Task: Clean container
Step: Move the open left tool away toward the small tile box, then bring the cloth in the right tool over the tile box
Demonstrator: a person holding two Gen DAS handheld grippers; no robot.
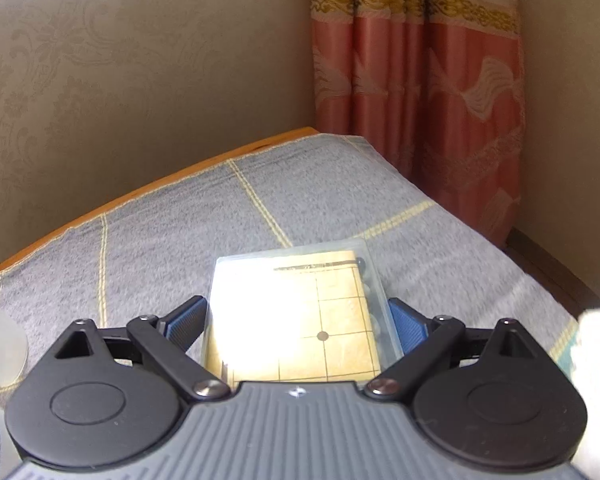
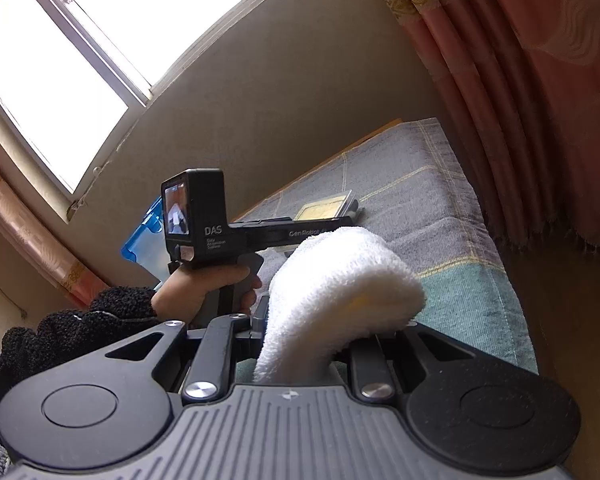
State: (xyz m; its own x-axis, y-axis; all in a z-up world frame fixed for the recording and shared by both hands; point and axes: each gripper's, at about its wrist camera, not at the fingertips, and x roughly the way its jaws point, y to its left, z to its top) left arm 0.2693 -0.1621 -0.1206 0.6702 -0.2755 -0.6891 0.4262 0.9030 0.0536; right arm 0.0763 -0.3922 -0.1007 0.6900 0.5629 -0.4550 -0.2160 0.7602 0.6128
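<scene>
A clear plastic container (image 1: 300,312) with a yellowish grid sheet and small round pieces inside sits between the blue pads (image 1: 186,320) of my left gripper (image 1: 296,303). The pads press its two sides, and it stays sharp while the cloth below blurs. From the right wrist view the same container (image 2: 326,207) shows at the tip of the left gripper (image 2: 350,216), held by a hand (image 2: 196,286) in a dark fuzzy sleeve. My right gripper (image 2: 320,332) is shut on a folded white towel (image 2: 340,284), which hides its fingertips.
A grey cloth with yellow lines (image 1: 180,240) covers the surface, with a wooden edge (image 1: 140,192) along the wall. Pink curtains (image 1: 420,80) hang at the far corner. A blue see-through plastic piece (image 2: 144,236) lies behind the left hand. A translucent printed object (image 1: 0,344) sits at the left edge.
</scene>
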